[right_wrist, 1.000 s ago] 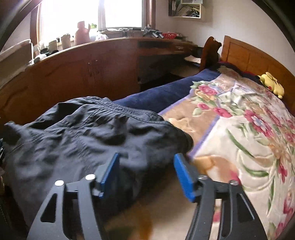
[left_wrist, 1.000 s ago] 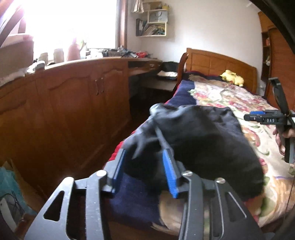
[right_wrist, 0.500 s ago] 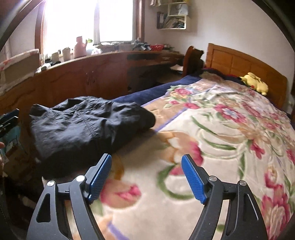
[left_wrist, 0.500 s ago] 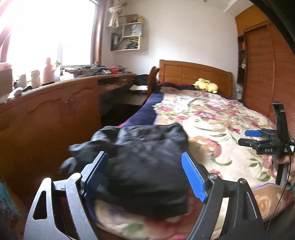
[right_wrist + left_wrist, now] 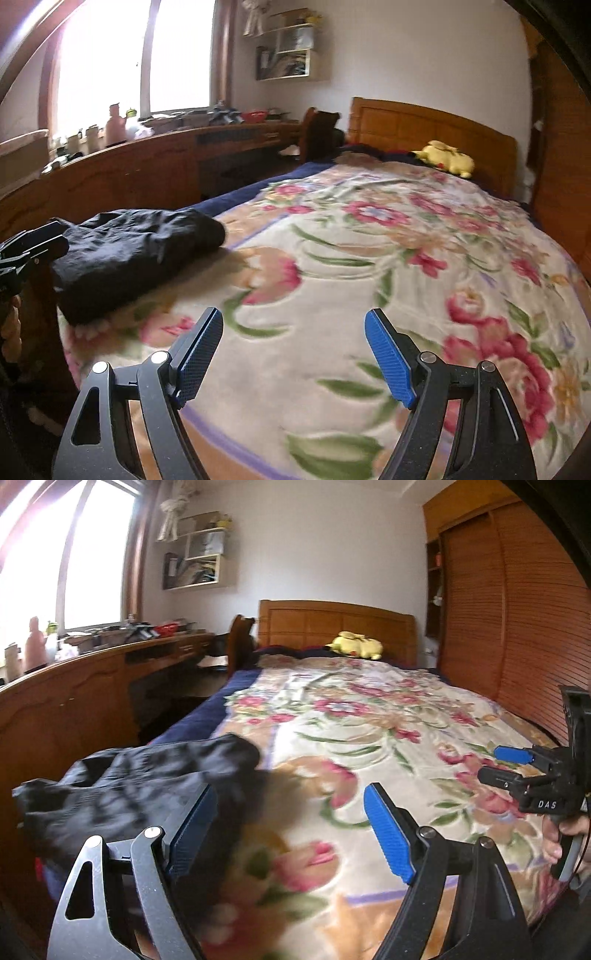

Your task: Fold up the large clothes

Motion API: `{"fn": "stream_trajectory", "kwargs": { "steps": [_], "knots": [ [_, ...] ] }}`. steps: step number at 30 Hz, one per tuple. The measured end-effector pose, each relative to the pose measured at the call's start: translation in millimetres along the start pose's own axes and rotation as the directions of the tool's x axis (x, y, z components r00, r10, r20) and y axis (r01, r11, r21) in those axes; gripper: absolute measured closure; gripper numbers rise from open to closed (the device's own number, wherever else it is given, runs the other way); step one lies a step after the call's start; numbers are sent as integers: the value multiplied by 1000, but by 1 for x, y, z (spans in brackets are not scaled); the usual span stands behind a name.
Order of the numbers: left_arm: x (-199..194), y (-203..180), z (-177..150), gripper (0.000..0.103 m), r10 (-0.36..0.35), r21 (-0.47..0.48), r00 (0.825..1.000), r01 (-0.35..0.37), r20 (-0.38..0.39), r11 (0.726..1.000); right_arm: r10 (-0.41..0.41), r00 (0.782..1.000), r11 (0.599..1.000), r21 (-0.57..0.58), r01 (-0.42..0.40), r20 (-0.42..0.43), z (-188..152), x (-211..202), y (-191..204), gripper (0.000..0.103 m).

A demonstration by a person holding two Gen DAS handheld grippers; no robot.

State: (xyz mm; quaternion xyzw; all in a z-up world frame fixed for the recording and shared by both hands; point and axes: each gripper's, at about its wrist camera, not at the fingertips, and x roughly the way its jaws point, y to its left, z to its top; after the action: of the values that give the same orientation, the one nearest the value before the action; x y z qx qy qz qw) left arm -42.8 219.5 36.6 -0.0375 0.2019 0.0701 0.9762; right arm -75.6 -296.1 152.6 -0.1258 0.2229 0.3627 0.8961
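Both tongs, left (image 5: 290, 829) and right (image 5: 293, 350), spread wide, empty, above floral blanket (image 5: 369, 258)

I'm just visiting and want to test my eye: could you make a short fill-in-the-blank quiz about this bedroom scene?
1. The folded garment on the bed is ____ in colour.
2. The blanket is printed with ____.
3. A ____ soft toy lies by the headboard.
4. The left gripper and right gripper both have jaws that are ____.

Missing words: black; flowers; yellow; open
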Motion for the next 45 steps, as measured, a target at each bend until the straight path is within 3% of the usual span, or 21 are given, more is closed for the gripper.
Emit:
{"fn": "stream_trajectory", "kwargs": {
  "steps": [13, 18, 27, 45],
  "knots": [
    [48, -118, 7, 21, -62, 59, 998, 62, 3, 996, -129, 990, 986, 117, 121, 59, -40, -49, -57, 22],
    [59, -155, 7, 21, -110, 64, 994, 110, -1, 992, -154, 986, 978, 152, 143, 66, -49, -57, -71, 22],
    [61, -206, 11, 21, -122, 91, 992, 120, 22, 989, -222, 970, 962, 184, 201, 103, -61, -64, -92, 22],
    [46, -212, -10, 21, -98, 123, 992, 89, 73, 988, -341, 923, 930, 209, 304, 178, -87, -86, -91, 22]
  ]
}}
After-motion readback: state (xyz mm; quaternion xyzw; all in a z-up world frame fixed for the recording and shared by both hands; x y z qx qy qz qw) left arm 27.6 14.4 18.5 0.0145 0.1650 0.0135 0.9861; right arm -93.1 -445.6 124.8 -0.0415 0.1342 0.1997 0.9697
